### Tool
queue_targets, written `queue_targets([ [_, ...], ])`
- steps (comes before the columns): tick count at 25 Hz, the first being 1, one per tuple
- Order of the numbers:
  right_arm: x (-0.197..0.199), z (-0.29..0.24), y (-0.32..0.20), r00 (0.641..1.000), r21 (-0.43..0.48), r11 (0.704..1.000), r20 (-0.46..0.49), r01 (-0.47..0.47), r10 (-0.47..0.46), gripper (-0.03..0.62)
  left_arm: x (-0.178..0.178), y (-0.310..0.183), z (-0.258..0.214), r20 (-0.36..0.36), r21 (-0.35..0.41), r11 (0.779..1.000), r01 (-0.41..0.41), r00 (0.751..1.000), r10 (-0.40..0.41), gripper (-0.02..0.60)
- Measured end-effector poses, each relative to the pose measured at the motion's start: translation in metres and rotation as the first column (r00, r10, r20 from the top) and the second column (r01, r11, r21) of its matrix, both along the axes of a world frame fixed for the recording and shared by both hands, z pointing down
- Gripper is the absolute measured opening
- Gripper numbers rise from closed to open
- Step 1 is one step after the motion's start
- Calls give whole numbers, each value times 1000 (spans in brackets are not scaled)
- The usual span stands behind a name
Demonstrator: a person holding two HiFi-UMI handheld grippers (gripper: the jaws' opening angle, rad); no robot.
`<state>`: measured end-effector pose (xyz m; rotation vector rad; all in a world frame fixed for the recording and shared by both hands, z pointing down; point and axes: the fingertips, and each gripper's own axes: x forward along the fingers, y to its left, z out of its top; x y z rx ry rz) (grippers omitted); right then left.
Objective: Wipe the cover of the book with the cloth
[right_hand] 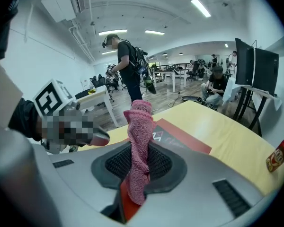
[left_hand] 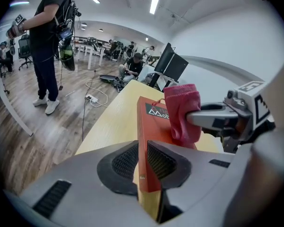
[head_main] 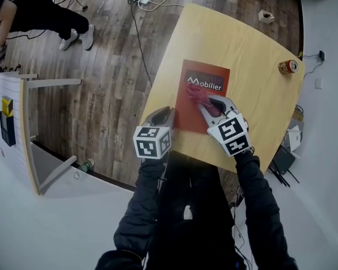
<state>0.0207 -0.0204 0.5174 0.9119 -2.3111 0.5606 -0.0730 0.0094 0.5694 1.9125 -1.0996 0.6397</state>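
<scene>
A red book (head_main: 200, 94) with white print lies flat on the wooden table (head_main: 253, 55). My left gripper (head_main: 164, 117) is shut on the book's near left edge, and in the left gripper view the red book (left_hand: 149, 141) sits clamped between the jaws. My right gripper (head_main: 213, 106) is shut on a pink cloth (head_main: 200, 93), which rests on the middle of the cover. In the right gripper view the pink cloth (right_hand: 139, 141) stands bunched between the jaws above the book (right_hand: 180, 134).
A drink can (head_main: 287, 66) stands near the table's right edge. A small white object (head_main: 265, 16) lies at the far edge. A power strip with cables (head_main: 139, 0) is on the wood floor, white shelving (head_main: 17, 122) at left. People stand and sit in the room.
</scene>
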Motion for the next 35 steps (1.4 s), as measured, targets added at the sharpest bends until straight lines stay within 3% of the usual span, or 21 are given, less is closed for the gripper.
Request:
queue_targets([
  [19,-24,11,-104,996,66,994,-40,-82,85,81,-11,45,10,-75,-54,994,-97,993,93,77],
  [30,-39,34,-74,997,-2,1000,-72,13,-13,81,-9,47,14,-89,-62,993,-98,992,92,75],
  [35,-44,32,-64,998,9,1000,-65,18,-17,80,-9,46,14,-90,-65,994,-89,992,83,75],
])
